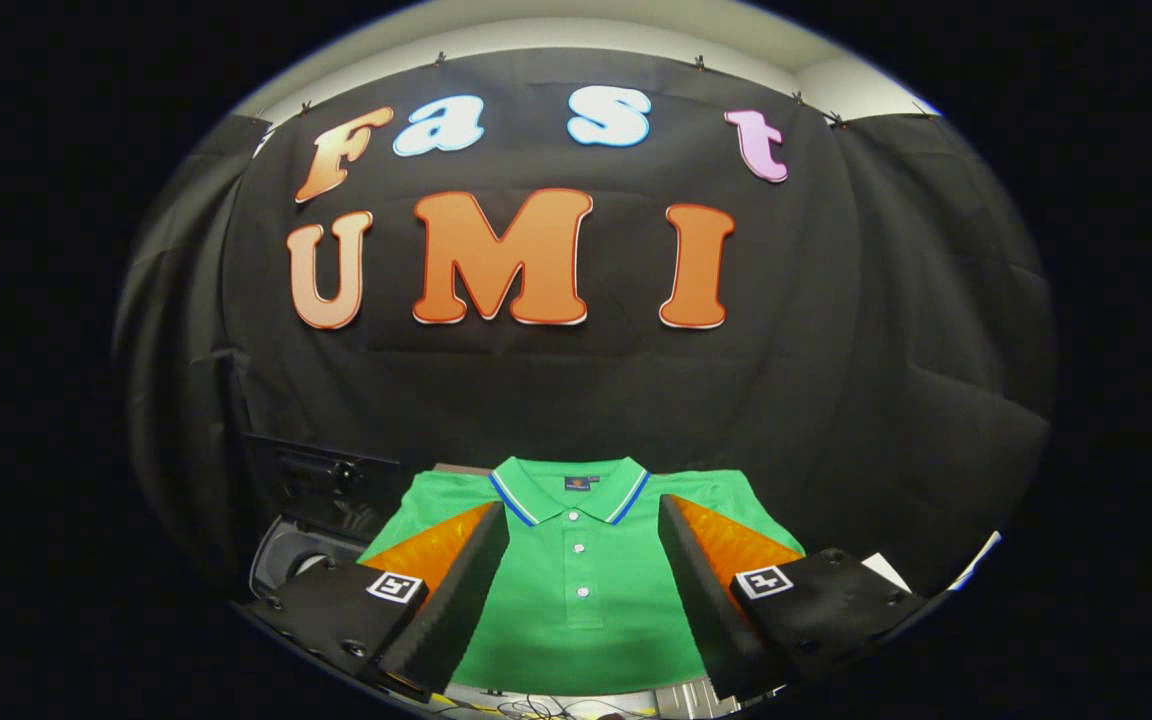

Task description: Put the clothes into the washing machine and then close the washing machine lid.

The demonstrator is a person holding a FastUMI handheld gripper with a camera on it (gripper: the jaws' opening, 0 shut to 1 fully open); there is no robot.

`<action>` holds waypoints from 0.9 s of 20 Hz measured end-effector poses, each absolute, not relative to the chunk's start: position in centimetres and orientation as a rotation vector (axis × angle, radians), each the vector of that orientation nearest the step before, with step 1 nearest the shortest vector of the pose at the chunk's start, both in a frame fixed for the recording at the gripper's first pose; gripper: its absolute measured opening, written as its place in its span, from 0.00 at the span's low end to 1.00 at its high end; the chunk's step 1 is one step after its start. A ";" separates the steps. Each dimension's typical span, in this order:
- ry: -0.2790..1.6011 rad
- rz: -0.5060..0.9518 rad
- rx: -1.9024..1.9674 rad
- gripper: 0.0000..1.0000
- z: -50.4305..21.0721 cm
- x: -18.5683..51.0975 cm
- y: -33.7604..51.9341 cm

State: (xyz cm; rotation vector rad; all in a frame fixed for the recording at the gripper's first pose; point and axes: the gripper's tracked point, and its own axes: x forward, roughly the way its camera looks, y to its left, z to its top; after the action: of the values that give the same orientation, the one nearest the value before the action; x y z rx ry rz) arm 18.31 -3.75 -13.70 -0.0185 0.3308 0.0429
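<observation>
The gripper is seen nearest, its two fingers spread wide apart with nothing held between them. To the left, beyond the left finger, part of the washing machine is seen, its lid raised. Between and just ahead of the fingers, a green polo shirt is laid flat, collar toward the wall.

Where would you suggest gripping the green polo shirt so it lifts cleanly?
Probably at the collar, coming from above: the green polo shirt lies flat, folded and face up, and the collar is its thickest raised edge. The gripper hangs open over it, fingers either side of the button placket.
</observation>
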 end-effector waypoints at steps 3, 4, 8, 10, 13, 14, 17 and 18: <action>0.402 0.048 0.011 0.98 -16.6 20.2 -4.0; 0.431 0.053 0.019 0.98 -17.6 20.7 -4.0; 0.559 0.033 0.015 0.98 -21.4 22.8 -4.5; 0.596 0.048 0.014 0.98 -22.3 23.3 -4.1; 0.655 0.057 -0.011 0.98 -23.4 23.7 -4.1; 0.674 0.056 -0.008 0.98 -23.8 23.9 -4.1; 0.733 0.044 0.013 0.98 -24.9 24.0 -4.2; 0.765 0.047 0.017 0.98 -25.4 23.9 -4.1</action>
State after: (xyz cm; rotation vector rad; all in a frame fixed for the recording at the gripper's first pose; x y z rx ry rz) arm 23.85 -4.13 -25.42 0.0172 0.7648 0.0475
